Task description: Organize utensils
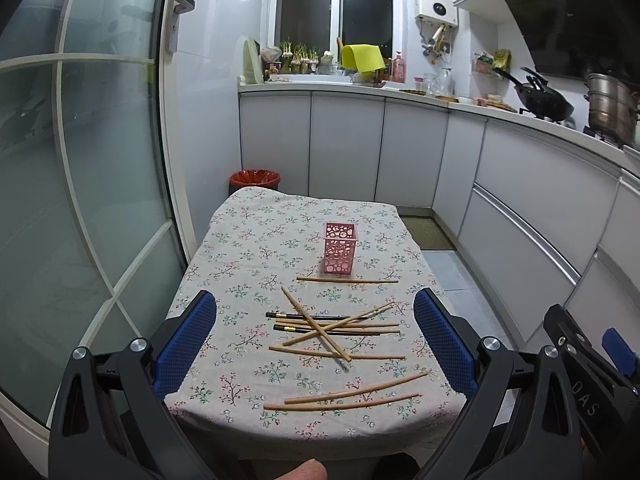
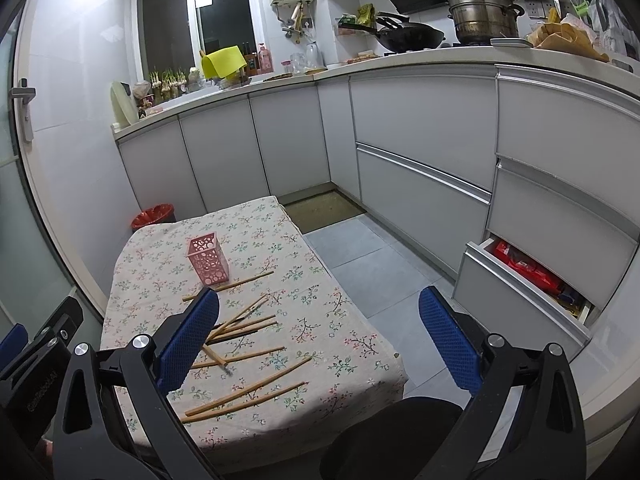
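Note:
Several wooden chopsticks [image 1: 336, 330] and two black ones [image 1: 316, 315] lie scattered on a small table with a floral cloth [image 1: 248, 248]. A pink perforated holder [image 1: 339, 253] stands upright and empty behind them. Two more wooden chopsticks [image 1: 352, 396] lie near the front edge. My left gripper [image 1: 316, 344] hangs open above the near side of the table, nothing between its blue pads. In the right wrist view the holder [image 2: 208, 258] and the chopstick pile [image 2: 244, 322] sit to the left, and my right gripper [image 2: 320, 336] is open over the table's right edge.
A red-lined bin [image 1: 254, 179] stands behind the table by a glass door [image 1: 80, 160]. White cabinets [image 2: 420, 152] run along the back and right, with one drawer [image 2: 532, 280] pulled open. A wok [image 2: 408, 36] and steel pot [image 2: 480, 12] sit on the counter. Grey floor tiles [image 2: 360, 248] lie right of the table.

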Demonstrator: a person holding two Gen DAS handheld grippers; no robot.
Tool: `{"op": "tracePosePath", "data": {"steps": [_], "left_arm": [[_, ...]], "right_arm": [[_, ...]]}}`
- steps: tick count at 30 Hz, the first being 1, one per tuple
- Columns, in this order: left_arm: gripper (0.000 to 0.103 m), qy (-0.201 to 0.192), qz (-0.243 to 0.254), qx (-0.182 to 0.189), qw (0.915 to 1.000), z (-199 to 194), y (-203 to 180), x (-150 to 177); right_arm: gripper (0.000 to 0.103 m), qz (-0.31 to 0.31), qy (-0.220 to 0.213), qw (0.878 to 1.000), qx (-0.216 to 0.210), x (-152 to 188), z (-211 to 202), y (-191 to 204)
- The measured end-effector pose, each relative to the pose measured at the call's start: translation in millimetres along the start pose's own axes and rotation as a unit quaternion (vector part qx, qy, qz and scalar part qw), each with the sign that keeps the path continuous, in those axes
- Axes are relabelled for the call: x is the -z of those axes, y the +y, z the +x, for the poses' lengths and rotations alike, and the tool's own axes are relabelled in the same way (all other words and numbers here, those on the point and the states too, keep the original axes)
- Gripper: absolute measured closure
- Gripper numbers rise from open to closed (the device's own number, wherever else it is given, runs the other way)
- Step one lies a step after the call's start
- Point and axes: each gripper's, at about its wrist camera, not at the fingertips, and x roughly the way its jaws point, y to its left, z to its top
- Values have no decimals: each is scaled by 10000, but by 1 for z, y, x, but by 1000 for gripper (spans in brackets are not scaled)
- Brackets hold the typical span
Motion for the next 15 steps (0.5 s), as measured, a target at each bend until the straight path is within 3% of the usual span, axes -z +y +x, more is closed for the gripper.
{"op": "tracePosePath", "data": {"steps": [15], "left_arm": [[7, 39, -6, -5, 10000, 4, 4, 2]], "right_arm": [[7, 34, 7, 10000, 57, 5, 4, -1]]}}
